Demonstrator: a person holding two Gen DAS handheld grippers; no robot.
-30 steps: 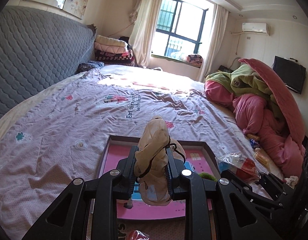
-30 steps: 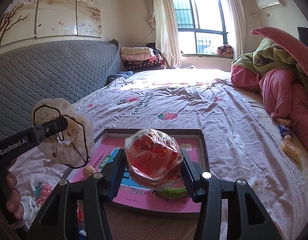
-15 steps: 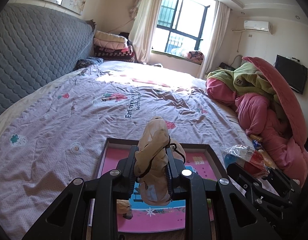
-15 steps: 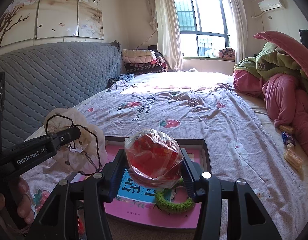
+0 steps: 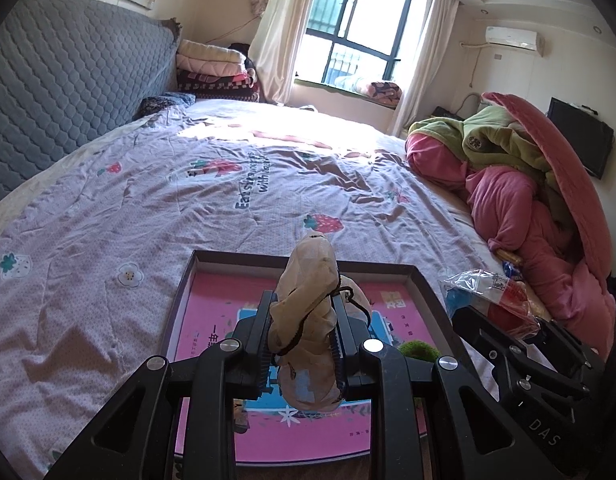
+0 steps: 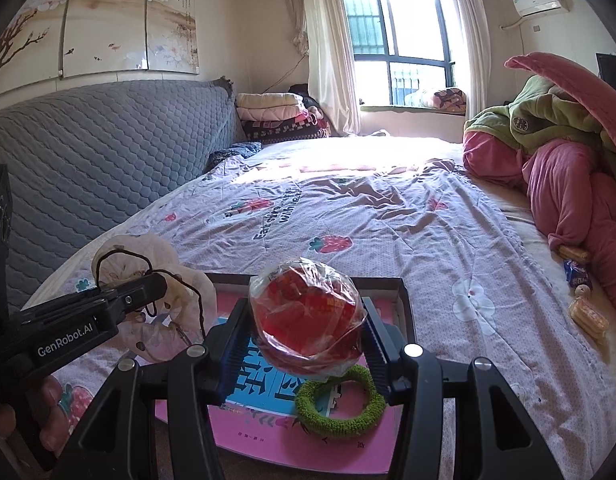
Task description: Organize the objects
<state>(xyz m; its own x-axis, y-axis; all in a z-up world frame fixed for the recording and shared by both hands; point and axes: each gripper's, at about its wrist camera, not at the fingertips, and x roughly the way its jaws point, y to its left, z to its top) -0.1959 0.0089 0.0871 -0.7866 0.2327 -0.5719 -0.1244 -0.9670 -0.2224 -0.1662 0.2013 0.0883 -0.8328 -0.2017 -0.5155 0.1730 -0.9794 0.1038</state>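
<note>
My left gripper (image 5: 302, 334) is shut on a beige cloth pouch (image 5: 308, 320) with a dark drawstring, held above a pink-bottomed tray (image 5: 212, 304) on the bed. The same pouch (image 6: 148, 280) and left gripper (image 6: 148, 286) show at the left of the right wrist view. My right gripper (image 6: 306, 332) is shut on a clear bag of red items (image 6: 306, 320), held above the tray (image 6: 402, 304). That bag (image 5: 496, 296) shows at the right of the left wrist view. A green fuzzy hair ring (image 6: 340, 404) lies in the tray.
The tray sits on a lilac strawberry-print bedsheet (image 5: 148, 208). A pile of pink and green quilts (image 5: 520, 184) lies at the right. Small wrapped snacks (image 6: 580, 292) lie beside the quilts. A grey quilted headboard (image 6: 88, 152) runs along the left.
Both grippers have risen and pulled back with their loads. More of the tray shows below them, and the green hair ring has come into view under the right gripper.
</note>
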